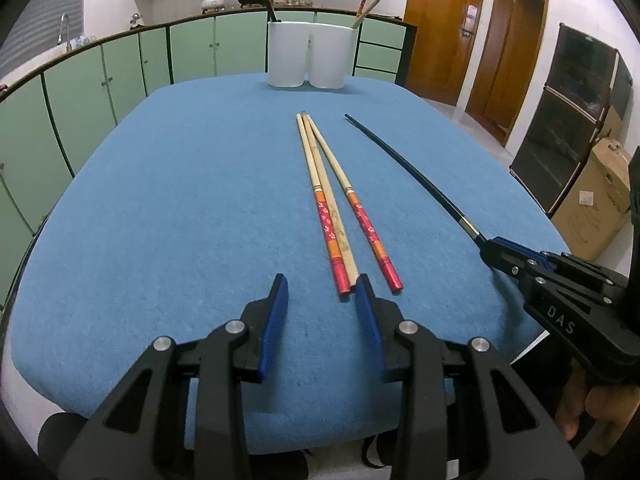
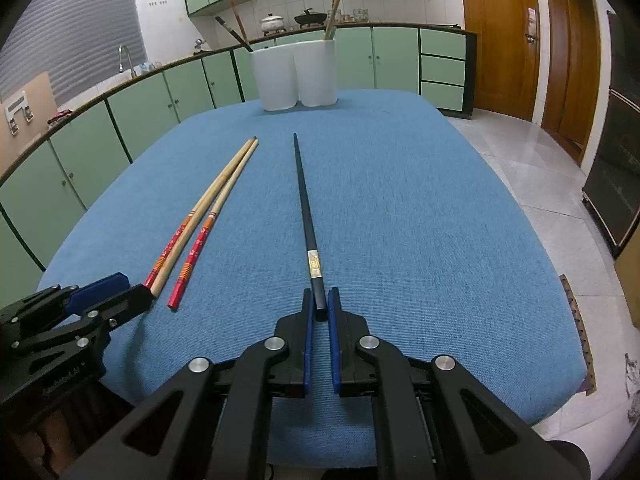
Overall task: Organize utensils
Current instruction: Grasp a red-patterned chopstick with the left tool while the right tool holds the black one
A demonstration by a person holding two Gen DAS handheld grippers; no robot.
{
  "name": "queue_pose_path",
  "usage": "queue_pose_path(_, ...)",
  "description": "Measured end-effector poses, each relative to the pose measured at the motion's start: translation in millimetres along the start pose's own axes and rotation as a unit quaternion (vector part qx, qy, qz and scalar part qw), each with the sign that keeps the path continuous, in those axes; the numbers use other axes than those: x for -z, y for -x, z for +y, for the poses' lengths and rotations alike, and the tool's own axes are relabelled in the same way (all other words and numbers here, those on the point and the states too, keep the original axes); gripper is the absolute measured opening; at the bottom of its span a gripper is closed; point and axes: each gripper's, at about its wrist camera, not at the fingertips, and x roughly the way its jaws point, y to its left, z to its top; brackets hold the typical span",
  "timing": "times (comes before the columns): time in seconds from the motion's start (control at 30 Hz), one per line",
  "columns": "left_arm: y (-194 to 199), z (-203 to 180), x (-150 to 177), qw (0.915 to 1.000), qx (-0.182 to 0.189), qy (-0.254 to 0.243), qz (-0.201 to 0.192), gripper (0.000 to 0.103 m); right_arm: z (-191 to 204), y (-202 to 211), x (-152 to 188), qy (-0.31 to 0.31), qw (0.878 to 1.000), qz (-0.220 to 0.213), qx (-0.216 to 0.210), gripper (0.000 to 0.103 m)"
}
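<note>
On my left, the left gripper (image 1: pixel 322 286) stands part open over the blue cloth (image 1: pixel 180 200) with nothing between its pads; its right finger sits just beside the butt ends of the red-handled chopsticks (image 1: pixel 334 216), so a careless close could nudge them askew instead of catching one. A plain bamboo stick (image 1: pixel 320 184) lies crossed between the red pair, which I judge makes a clean single pick awkward. Further right, the right gripper (image 2: pixel 320 304) is clamped on the very butt of the black chopstick (image 2: pixel 306 216) (a long lever from such a short bite), so I expect it may droop or pivot when lifted. The white holder (image 2: pixel 296 76) stands well apart at the far edge.
</note>
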Motion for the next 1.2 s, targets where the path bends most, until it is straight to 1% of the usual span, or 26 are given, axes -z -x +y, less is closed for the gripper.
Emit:
queue_pose_path(0.07,-1,0,0,1.0000,-0.001,0.003,-0.003,0.025,0,0,0,-0.001,1.000,0.000,-0.001,0.007)
queue_pose_path(0.13,-2,4,-1,0.9999,-0.004,0.011,-0.005,0.008,-1,0,1,0.000,1.000,-0.001,0.000,0.007)
queue_pose_path(0.17,-1,6,0,0.9998,-0.005,0.016,-0.006,0.005,0,0,1,0.001,1.000,-0.001,0.000,0.007)
queue_pose_path(0.27,1,11,1,0.9993,-0.018,0.028,-0.014,0.005,0,1,1,0.005,1.000,-0.004,0.006,0.007)
queue_pose_path(0.4,6,17,5,0.9977,-0.045,0.045,-0.021,0.005,3,2,3,0.005,1.000,-0.007,0.017,0.007)
queue_pose_path(0.53,9,23,6,0.9968,-0.056,0.053,-0.022,0.005,5,4,3,0.002,0.999,-0.011,0.037,0.007)
queue_pose_path(0.6,10,24,7,0.9968,-0.058,0.051,-0.019,0.006,4,4,4,0.000,0.999,-0.009,0.035,0.007)
queue_pose_path(0.67,11,25,7,0.9969,-0.058,0.050,-0.018,0.007,5,5,4,0.003,1.000,-0.007,0.023,0.007)
queue_pose_path(0.7,12,25,7,0.9970,-0.058,0.049,-0.017,0.010,7,6,5,0.006,1.000,-0.005,0.013,0.008)
queue_pose_path(0.73,12,26,7,0.9971,-0.058,0.047,-0.017,0.018,7,6,5,0.009,1.000,-0.004,0.008,0.008)
queue_pose_path(0.77,12,27,6,0.9971,-0.059,0.045,-0.017,0.022,8,7,6,0.012,1.000,-0.005,0.004,0.009)
queue_pose_path(0.8,12,27,6,0.9970,-0.060,0.044,-0.017,0.032,8,7,6,0.012,1.000,-0.005,0.000,0.010)
queue_pose_path(0.83,12,29,6,0.9973,-0.057,0.043,-0.018,0.035,9,7,7,0.013,1.000,-0.005,0.000,0.010)
queue_pose_path(0.97,8,28,5,0.9979,-0.051,0.034,-0.023,0.035,13,4,6,0.024,1.000,-0.010,0.003,0.011)
queue_pose_path(1.0,7,29,5,0.9980,-0.050,0.033,-0.023,0.032,15,3,6,0.033,0.999,-0.012,0.004,0.010)
queue_pose_path(1.03,7,28,4,0.9980,-0.048,0.032,-0.024,0.023,17,3,6,0.039,0.999,-0.014,0.004,0.010)
queue_pose_path(1.07,7,28,4,0.9983,-0.044,0.030,-0.024,0.018,18,2,7,0.043,0.999,-0.015,0.005,0.010)
queue_pose_path(1.1,7,29,4,0.9985,-0.040,0.030,-0.023,0.008,19,2,6,0.045,0.999,-0.014,0.004,0.008)
queue_pose_path(1.13,8,29,5,0.9985,-0.038,0.031,-0.023,0.005,19,3,7,0.045,0.999,-0.014,0.004,0.007)
queue_pose_path(1.2,9,29,4,0.9985,-0.036,0.035,-0.022,0.005,20,5,6,0.044,0.999,-0.015,0.004,0.007)
